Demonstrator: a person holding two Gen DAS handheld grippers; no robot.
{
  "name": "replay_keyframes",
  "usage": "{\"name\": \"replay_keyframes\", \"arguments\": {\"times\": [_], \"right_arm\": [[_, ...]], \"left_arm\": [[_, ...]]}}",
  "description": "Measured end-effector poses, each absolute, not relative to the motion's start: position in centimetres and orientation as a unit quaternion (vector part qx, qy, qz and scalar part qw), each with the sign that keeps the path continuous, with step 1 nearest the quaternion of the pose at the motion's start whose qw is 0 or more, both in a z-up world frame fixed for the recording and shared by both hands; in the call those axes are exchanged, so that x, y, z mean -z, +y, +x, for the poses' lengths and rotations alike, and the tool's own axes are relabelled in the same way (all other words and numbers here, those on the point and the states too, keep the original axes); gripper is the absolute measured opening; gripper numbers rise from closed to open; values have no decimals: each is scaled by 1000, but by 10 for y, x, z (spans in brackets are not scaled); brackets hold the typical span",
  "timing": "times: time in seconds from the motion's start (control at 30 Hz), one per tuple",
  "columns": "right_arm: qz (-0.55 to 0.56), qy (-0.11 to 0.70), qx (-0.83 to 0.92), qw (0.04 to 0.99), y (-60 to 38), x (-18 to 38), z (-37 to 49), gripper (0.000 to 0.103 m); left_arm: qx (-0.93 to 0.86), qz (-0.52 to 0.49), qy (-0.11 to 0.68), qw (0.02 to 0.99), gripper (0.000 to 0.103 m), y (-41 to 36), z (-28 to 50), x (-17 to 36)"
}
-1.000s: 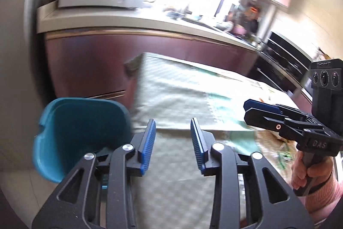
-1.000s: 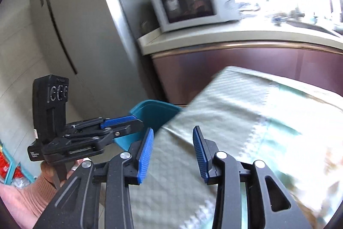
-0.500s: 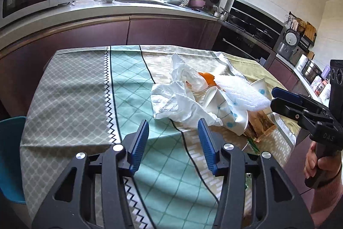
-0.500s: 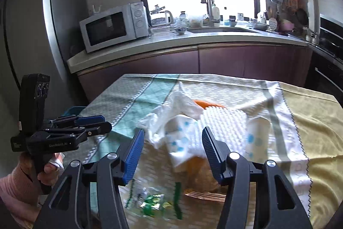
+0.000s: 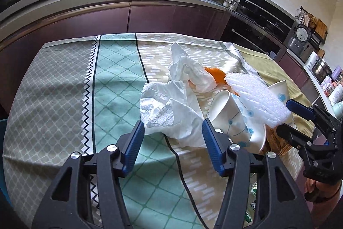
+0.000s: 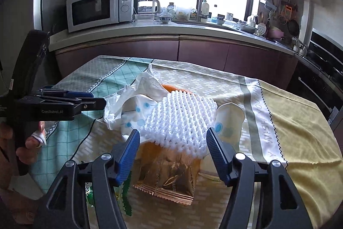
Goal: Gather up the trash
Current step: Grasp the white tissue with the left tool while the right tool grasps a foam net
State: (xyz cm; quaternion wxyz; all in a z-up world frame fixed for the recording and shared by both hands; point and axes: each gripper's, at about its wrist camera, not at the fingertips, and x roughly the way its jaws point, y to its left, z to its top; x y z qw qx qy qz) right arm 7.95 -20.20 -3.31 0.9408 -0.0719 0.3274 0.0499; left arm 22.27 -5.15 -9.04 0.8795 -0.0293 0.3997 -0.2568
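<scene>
A heap of trash lies on the patterned tablecloth (image 5: 64, 100): crumpled white tissue (image 5: 169, 113), paper cups with blue dots (image 5: 233, 119), a white foam net (image 6: 180, 119), orange peel (image 5: 214, 73) and a gold snack wrapper (image 6: 171, 179). My left gripper (image 5: 171, 143) hovers just short of the tissue; its jaws are opening with nothing pressed between them. My right gripper (image 6: 173, 150) hangs over the foam net and wrapper, jaws also opening, gripping nothing. A second cup (image 6: 228, 121) lies right of the net.
A kitchen counter (image 6: 150, 29) with a microwave (image 6: 96, 8), kettle and sink runs behind the table. An oven (image 5: 263, 16) and appliances stand at the right. Green wrapper scraps (image 6: 126, 199) lie by the table's near edge. A hand (image 6: 27, 143) holds the left gripper.
Both views swung from the fridge, blue bin and table corner round to the trash heap. Both grippers came closer to the heap and their jaws spread wider.
</scene>
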Motion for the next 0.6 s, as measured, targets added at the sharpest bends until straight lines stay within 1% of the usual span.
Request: {"name": "replay_keyframes", "arguments": {"times": [0.13,0.2,0.23,0.27,0.3,0.33,0.37,0.4,0.43,0.47,0.5,0.6], "right_arm": [[-80,330,-52,939,-201,37,83,61],[-81,333,-53,938,-201,39,83,55],[-80,335,-55,937,-202,39,84,49],[-78,336,-56,937,-203,40,84,44],[-76,337,-56,937,-204,40,84,42],[-74,338,-57,937,-205,41,83,38],[-71,336,-58,937,-207,40,83,31],[-67,334,-61,938,-208,39,82,27],[-62,332,-66,939,-209,38,81,21],[-57,331,-67,939,-209,36,81,11],[-54,329,-66,941,-211,34,80,9],[-50,320,-66,944,-212,29,77,6]], "left_arm": [[254,-21,411,875,55,-61,229,96],[256,-20,419,871,48,-64,231,100],[256,-19,423,869,45,-65,232,102],[256,-18,428,866,38,-66,233,104],[258,-19,434,863,31,-67,235,107],[258,-21,437,861,27,-68,235,109],[259,-23,438,861,22,-67,235,110],[261,-26,438,860,15,-67,235,110],[265,-30,438,858,12,-67,234,110],[269,-33,437,858,7,-66,233,109],[270,-34,436,858,6,-65,232,109],[271,-34,428,862,5,-63,226,105]]}}
